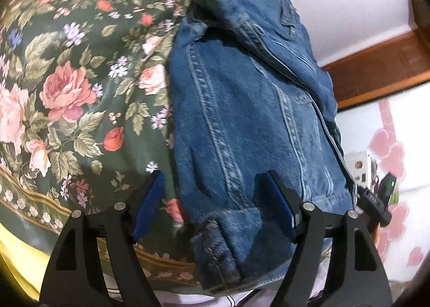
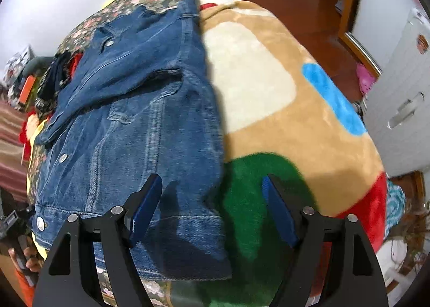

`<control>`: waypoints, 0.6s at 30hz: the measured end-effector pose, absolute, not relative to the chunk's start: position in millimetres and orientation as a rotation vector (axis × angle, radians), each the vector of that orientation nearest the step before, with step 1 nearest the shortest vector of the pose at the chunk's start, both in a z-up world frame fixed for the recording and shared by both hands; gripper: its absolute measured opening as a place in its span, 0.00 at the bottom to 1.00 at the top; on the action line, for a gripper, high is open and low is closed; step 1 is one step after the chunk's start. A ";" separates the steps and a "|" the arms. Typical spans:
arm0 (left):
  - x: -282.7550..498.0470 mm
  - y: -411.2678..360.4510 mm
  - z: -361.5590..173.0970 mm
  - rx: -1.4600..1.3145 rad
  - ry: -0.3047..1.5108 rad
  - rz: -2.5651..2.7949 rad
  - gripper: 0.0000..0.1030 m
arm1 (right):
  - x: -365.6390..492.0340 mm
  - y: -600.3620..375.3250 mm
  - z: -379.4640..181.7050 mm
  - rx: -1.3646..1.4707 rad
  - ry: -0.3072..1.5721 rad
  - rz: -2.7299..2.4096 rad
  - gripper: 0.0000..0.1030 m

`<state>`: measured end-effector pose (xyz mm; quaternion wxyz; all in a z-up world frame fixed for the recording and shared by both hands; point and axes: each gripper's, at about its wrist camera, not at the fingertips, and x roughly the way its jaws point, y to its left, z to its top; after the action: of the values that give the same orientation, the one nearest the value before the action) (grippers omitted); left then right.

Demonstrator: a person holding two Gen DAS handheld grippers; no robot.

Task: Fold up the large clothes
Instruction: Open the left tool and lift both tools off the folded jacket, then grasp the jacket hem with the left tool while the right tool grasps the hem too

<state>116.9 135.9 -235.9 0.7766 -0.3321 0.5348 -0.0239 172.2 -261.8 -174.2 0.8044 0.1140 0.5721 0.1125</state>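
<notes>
The left gripper (image 1: 212, 196) hangs with jaws wide over the near hem of the denim jacket (image 1: 250, 118), gripping nothing. The jacket lies along the near edge of the bed, partly on the floral bedspread (image 1: 72, 86) (roses on dark green). The right gripper (image 2: 212, 199), equally wide, straddles the jacket's right edge where it meets the plush blanket (image 2: 282, 118).

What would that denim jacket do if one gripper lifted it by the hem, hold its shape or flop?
The denim jacket would probably sag, since its sleeve already lies in soft folds. Its thick seams and doubled hem suggest it is fairly heavy and somewhat stiff. It likely would not slide easily on the fuzzy blanket.
</notes>
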 end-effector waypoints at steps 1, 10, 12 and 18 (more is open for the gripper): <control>116.3 132.7 -234.7 -0.711 1.156 -0.061 0.72 | 172.3 -258.5 -175.6 0.235 1.224 0.259 0.73; 109.9 115.5 -226.2 -0.738 1.118 -0.108 0.63 | 181.1 -237.0 -189.5 0.256 1.242 0.309 0.40; 109.3 110.5 -221.0 -0.718 1.104 -0.115 0.50 | 183.9 -237.5 -185.2 0.251 1.238 0.291 0.23; 119.5 112.4 -198.5 -0.718 1.057 -0.160 0.22 | 182.6 -240.4 -160.0 0.245 1.171 0.348 0.14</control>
<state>119.5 112.4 -198.5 0.7999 -0.3345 0.4926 -0.0748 182.6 -240.4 -160.0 0.8121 0.1148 0.5484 0.1628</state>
